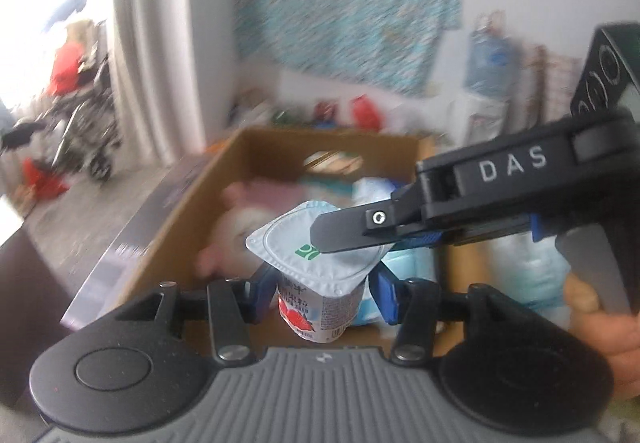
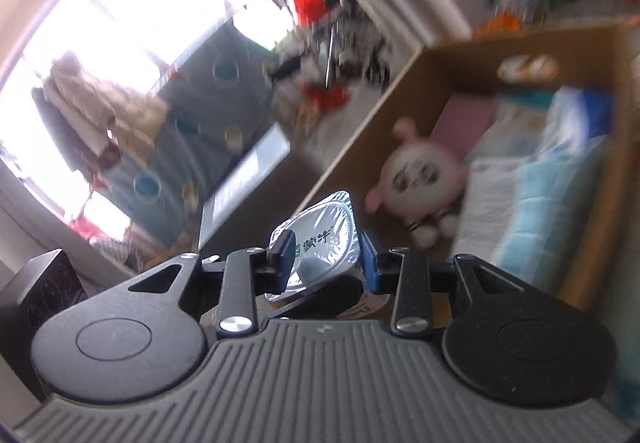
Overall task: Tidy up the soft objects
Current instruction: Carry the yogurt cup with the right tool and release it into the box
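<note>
A yoghurt cup (image 1: 288, 243) with a foil lid (image 2: 324, 231) and a strawberry label is held over an open cardboard box (image 1: 272, 147). My left gripper (image 1: 320, 291) is shut on the cup's body from both sides. My right gripper (image 1: 352, 239) comes in from the right, one finger lying across the lid. In the right wrist view the right gripper (image 2: 326, 259) has its pads against the lid's two edges. Inside the box (image 2: 480, 55) lie a pink-and-white plush toy (image 2: 416, 171) and pale blue and white soft packs (image 2: 540, 183).
A person's hand (image 1: 600, 323) holds the right gripper's handle. Behind the box are a grey curtain (image 1: 156, 63), a patterned teal cloth (image 1: 352, 3) on the wall and a large water bottle (image 1: 488, 55). Clutter and a wheeled frame (image 1: 88, 115) stand by the window.
</note>
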